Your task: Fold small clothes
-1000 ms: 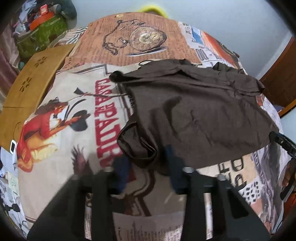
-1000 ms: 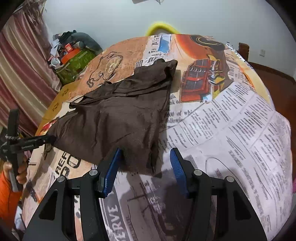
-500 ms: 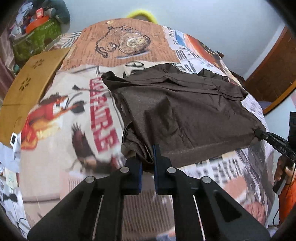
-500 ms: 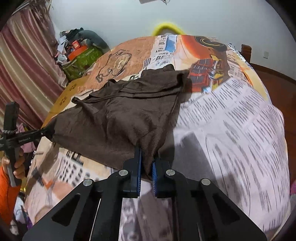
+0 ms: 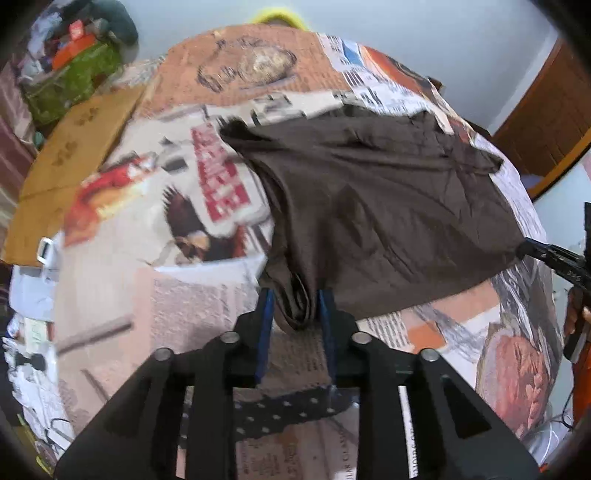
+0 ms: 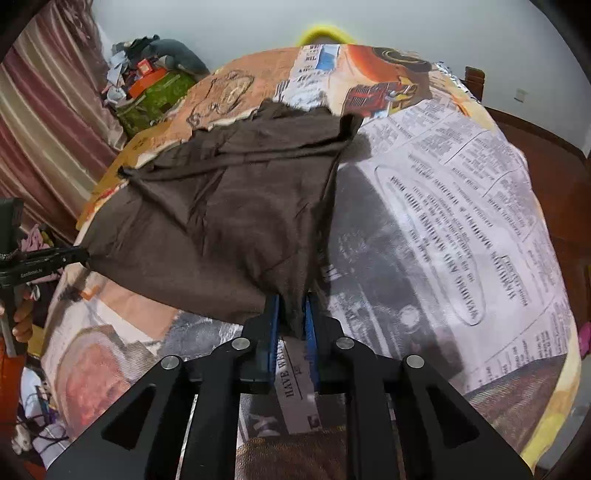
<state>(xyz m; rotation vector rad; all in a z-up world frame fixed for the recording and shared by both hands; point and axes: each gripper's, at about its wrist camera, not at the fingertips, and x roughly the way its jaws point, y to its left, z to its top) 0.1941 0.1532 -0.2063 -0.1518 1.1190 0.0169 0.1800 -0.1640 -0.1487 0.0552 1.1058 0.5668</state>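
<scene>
A dark brown garment lies on a bed covered with a newspaper-print sheet. My left gripper is shut on a bunched near corner of the garment and holds it lifted off the sheet. My right gripper is shut on the other near corner of the same garment, also lifted. The near edge hangs stretched between the two grippers. The far part, with its sleeves, still rests on the sheet. Each gripper shows at the edge of the other's view.
A wooden board lies along the bed's left side. A pile of bags and clutter sits by the striped curtain at the far left. A wooden door stands to the right. A yellow object shows beyond the bed's far end.
Both grippers went from open beside the garment's near corners to shut on them. They have since lifted the near edge off the sheet and pulled it back.
</scene>
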